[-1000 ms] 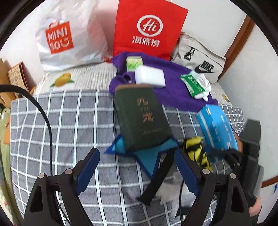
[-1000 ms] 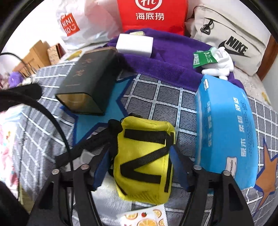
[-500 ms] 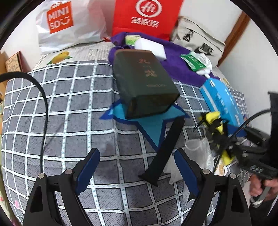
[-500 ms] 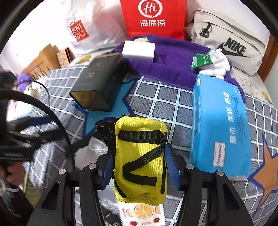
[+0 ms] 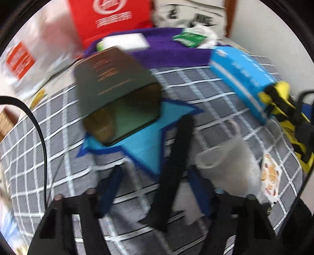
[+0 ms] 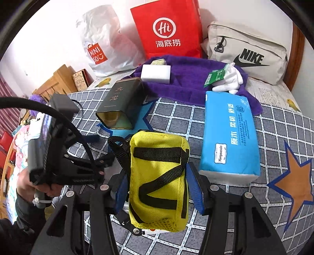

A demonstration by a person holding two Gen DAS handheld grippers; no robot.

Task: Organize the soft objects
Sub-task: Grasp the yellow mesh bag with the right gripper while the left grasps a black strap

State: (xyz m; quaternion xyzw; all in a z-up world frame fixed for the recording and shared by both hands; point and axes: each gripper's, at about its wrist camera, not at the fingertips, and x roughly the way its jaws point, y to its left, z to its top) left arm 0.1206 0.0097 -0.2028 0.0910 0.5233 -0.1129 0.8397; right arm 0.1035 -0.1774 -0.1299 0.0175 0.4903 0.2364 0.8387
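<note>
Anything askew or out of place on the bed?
The dark green tin lies on its side on the checked blanket, open end facing the camera. The yellow pouch's black strap trails loose across the blanket.

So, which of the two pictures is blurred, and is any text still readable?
Left wrist view: motion blur all over; the letters on the red bag and the dark tin are smeared. Right wrist view: sharp; the print on the blue tissue pack and on the Nike bag reads clearly, with fisheye bending at the edges.
</note>
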